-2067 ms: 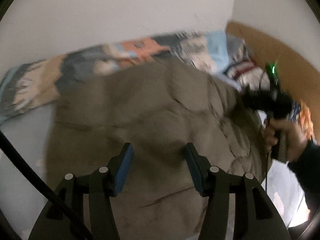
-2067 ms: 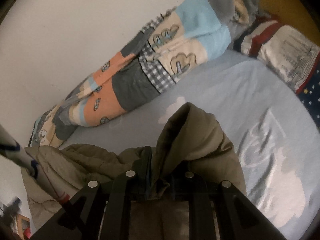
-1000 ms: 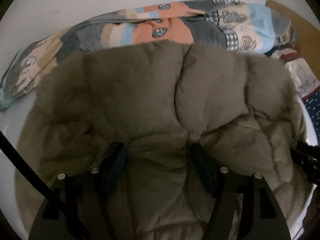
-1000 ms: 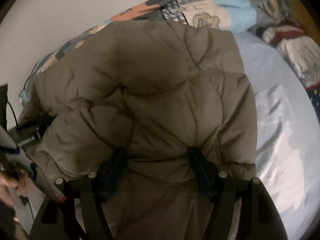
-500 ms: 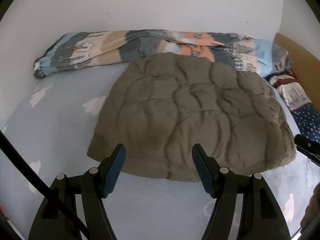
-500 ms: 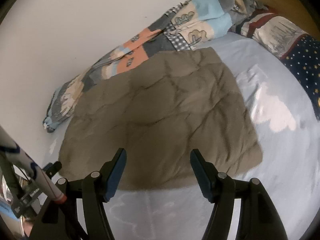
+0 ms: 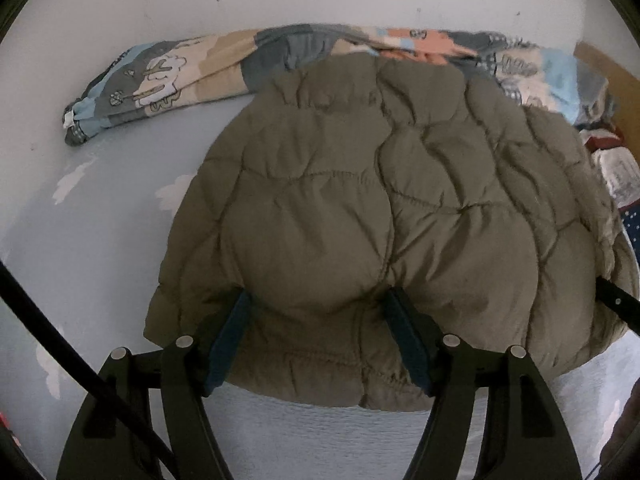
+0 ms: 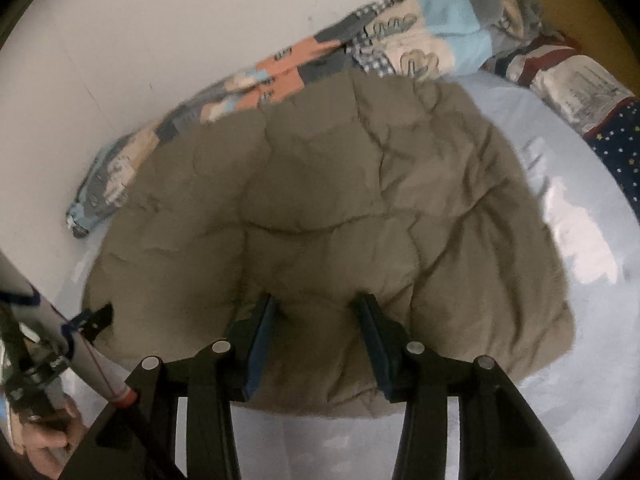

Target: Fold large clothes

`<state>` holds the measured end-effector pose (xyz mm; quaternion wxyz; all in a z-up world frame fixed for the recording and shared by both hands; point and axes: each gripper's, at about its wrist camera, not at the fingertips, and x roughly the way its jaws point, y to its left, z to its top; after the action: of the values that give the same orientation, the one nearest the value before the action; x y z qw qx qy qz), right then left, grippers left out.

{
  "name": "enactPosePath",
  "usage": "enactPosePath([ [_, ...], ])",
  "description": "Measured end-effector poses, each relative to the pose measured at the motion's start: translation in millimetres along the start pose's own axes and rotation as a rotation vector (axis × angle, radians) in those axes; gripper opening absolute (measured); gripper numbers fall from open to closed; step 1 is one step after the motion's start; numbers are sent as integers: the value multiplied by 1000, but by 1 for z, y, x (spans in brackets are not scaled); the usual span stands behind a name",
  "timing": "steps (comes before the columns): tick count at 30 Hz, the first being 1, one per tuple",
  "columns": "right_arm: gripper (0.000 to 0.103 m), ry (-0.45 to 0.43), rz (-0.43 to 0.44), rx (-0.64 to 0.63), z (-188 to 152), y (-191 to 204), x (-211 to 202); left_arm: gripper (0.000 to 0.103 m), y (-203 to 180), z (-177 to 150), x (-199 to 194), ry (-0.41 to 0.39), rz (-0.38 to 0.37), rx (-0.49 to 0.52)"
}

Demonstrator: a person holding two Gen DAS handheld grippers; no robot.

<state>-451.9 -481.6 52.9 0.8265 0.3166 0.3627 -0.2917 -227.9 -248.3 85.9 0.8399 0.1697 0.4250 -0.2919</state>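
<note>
**Olive padding between both claws at the near hem**

Olive quilted fabric fills both wrist views: the puffer jacket (image 7: 380,208) lies spread on the pale blue bed sheet (image 7: 80,208), its far edge against the rolled patchwork quilt (image 7: 192,68) along the wall.

The left gripper (image 7: 320,336) is down on the jacket's near edge. Its jaws straddle a bulge of padding, the blue pads (image 7: 228,340) standing wide on either side; they are inching wider, and the pads do not clearly bite the cloth.

The right gripper (image 8: 316,340) sits on the same near edge, further along towards the side where the bare sheet (image 8: 580,240) and the starry pillow (image 8: 620,140) show. Its jaws are closing with a hump of jacket between them, though a firm pinch is not evident yet.

The relation that matters: the jacket stretches away from both claws towards the wall, wider from side to side than it is deep. Both hands stand at the near hem, side by side, neither clearly closer. A fold would likely carry that hem forward, up and over towards the quilt.
</note>
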Motion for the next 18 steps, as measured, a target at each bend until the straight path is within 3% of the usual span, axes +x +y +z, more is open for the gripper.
enactPosePath([
  [3, 48, 43, -30, -22, -1, 1, 18, 71, -1, 0, 7, 28, 2, 5],
  [7, 48, 88, -4, -2, 0, -8, 30, 72, -2, -1, 10, 36, 1, 7],
  [12, 49, 100, 18, 31, 4, -13, 23, 72, 4, 4, -24, -56, -40, -18],
  [15, 50, 41, 81, 85, 11, -16, -3, 72, 14, 7, -34, -98, 0, -25],
  [18, 50, -12, 14, 86, 20, -30, -24, 72, 33, 5, -24, -55, -14, -92],
])
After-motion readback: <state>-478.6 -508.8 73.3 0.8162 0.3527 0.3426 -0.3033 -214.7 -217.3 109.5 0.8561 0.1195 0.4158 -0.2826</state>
